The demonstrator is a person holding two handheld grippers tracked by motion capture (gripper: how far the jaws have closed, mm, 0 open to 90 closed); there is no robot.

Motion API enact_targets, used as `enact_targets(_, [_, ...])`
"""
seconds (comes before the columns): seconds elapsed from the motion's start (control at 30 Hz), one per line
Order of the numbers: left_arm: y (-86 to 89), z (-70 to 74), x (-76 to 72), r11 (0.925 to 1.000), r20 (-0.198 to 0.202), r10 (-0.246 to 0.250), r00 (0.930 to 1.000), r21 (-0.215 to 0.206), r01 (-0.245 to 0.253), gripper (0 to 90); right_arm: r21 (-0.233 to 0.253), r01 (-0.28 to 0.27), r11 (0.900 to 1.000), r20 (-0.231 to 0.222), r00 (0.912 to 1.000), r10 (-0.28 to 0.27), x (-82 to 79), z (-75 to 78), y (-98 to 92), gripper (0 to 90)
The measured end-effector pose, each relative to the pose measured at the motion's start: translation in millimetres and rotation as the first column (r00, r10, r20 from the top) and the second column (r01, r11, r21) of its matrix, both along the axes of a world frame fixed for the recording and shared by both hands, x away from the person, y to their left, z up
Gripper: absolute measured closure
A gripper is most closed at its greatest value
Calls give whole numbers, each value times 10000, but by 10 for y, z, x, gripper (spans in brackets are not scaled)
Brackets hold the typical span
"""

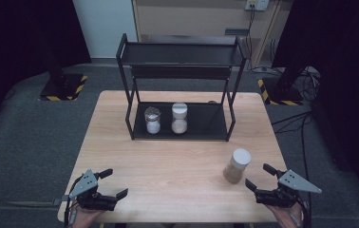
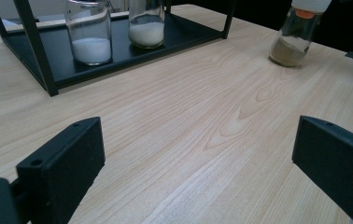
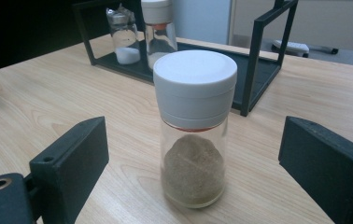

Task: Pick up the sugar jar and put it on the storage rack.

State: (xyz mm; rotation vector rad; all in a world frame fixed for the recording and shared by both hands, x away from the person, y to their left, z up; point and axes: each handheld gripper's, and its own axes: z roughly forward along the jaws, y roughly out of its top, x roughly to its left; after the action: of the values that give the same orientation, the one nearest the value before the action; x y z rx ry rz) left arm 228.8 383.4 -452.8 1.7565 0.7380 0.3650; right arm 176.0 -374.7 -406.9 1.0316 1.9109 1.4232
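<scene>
Hands hold both tongs low at the near edge of the surface (image 1: 177, 161), jaws spread. Right tongs (image 1: 257, 176) face the spice jar (image 1: 237, 166) standing upright just ahead, white lid up, untouched. Left tongs (image 1: 114, 183) aim across bare wood.

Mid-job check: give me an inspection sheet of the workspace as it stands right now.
Surface: wooden table, bare around the things.
Job's things: brown-powder jar with white lid, upright on the table, in front of the right gripper; black rack holds two jars of white powder on its bottom shelf, top shelf bare.
Clutter: nothing seen.
Grippers: left gripper open, holding nothing; right gripper open, jaws either side of the jar's line, not touching.
Cables: black cables on the floor at right.
Surroundings: grey floor, dark curtains, striped stand bases.
</scene>
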Motion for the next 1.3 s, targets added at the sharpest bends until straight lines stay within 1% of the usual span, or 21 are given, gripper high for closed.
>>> enact_targets(0.1, [1,0,0,10000,21,-23,10000,5,23,13,-25,-81,10000,49,10000,81,-2,-12,-10,85])
enact_targets(0.17, [1,-2,3,10000,36,-53,10000,-8,53,13,-140,-198,9997,112,9997,199,-12,-21,-19,85])
enact_targets(0.37, [-3,-2,9,9999,69,-145,9999,2,145,13,-119,-419,9991,48,9991,420,15,-45,-36,84])
enact_targets(1.3, [-1,-6,12,9998,93,-205,9997,-22,205,13,-80,-420,9991,-114,9991,419,32,-48,-37,83])
